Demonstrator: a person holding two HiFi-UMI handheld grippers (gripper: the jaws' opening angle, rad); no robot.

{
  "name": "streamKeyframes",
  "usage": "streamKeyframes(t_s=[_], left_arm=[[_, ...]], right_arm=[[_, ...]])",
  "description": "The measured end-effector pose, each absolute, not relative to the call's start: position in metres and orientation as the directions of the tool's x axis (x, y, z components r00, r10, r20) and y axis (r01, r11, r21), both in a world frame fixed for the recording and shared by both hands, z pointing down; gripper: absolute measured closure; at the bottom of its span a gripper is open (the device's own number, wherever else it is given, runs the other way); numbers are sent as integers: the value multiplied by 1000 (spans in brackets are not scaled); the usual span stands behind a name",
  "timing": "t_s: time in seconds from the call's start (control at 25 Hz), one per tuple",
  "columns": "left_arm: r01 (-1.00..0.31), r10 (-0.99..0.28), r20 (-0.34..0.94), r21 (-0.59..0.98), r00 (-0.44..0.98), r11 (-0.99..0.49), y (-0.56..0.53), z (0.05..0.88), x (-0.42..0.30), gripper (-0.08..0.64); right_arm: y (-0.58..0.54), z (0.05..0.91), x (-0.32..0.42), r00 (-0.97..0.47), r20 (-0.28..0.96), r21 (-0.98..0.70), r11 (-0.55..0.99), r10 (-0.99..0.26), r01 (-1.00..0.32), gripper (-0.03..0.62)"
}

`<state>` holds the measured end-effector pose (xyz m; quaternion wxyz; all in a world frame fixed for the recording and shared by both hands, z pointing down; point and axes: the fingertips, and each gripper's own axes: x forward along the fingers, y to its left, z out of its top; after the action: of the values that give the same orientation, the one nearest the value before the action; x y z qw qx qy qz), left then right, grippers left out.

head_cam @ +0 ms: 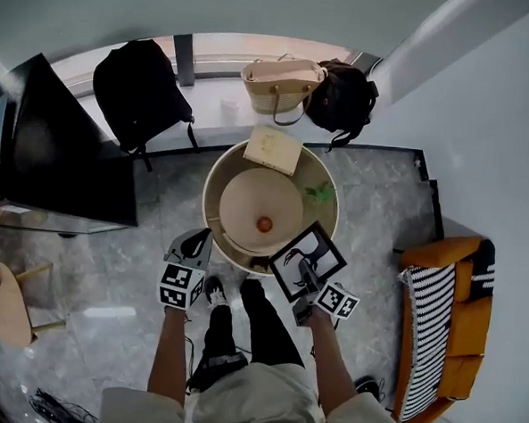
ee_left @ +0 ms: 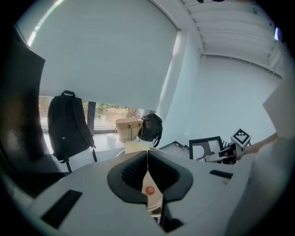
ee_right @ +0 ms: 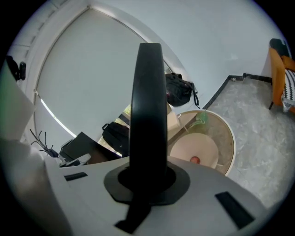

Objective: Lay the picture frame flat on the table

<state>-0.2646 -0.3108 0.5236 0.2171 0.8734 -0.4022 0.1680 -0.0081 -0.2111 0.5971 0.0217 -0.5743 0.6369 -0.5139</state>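
Note:
The black picture frame (head_cam: 308, 253) with a white mat and a dark bird print hangs tilted over the near right edge of the round table (head_cam: 324, 223). My right gripper (head_cam: 307, 275) is shut on the frame's lower edge. In the right gripper view the frame (ee_right: 147, 106) stands edge-on between the jaws. My left gripper (head_cam: 194, 243) hovers by the table's near left edge, shut with nothing in it. From the left gripper view, the frame (ee_left: 205, 147) and right gripper (ee_left: 230, 150) show at the right, beyond the closed left gripper (ee_left: 147, 161).
On the table lie a cream plate (head_cam: 260, 209) with a small red ball (head_cam: 265, 224), a beige book (head_cam: 273, 149) and a green sprig (head_cam: 319, 192). Behind are a black backpack (head_cam: 139, 91), a woven bag (head_cam: 281, 84) and a black bag (head_cam: 343, 96). An orange sofa (head_cam: 445, 324) stands right.

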Motion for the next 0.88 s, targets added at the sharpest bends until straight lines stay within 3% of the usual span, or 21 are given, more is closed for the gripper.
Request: streamKeyframes(t_s=[0.28, 0.6, 0.76, 0.88], left_arm=[[-694, -484, 537, 307, 691, -651, -324, 622, -205, 538], [-661, -314, 681, 332, 661, -672, -317, 746, -153, 538], [-724, -314, 706, 403, 635, -559, -328, 796, -128, 538], [-716, -270, 720, 428, 639, -552, -327, 825, -102, 538]], right_arm=[[-235, 701, -7, -450, 668, -621, -109, -593, -776, 552], [-284, 807, 10, -480, 582, -771, -259, -656, -581, 552], [-302, 840, 5, -531, 540, -813, -242, -653, -529, 552], [-306, 854, -2, -573, 523, -826, -208, -631, -524, 552]])
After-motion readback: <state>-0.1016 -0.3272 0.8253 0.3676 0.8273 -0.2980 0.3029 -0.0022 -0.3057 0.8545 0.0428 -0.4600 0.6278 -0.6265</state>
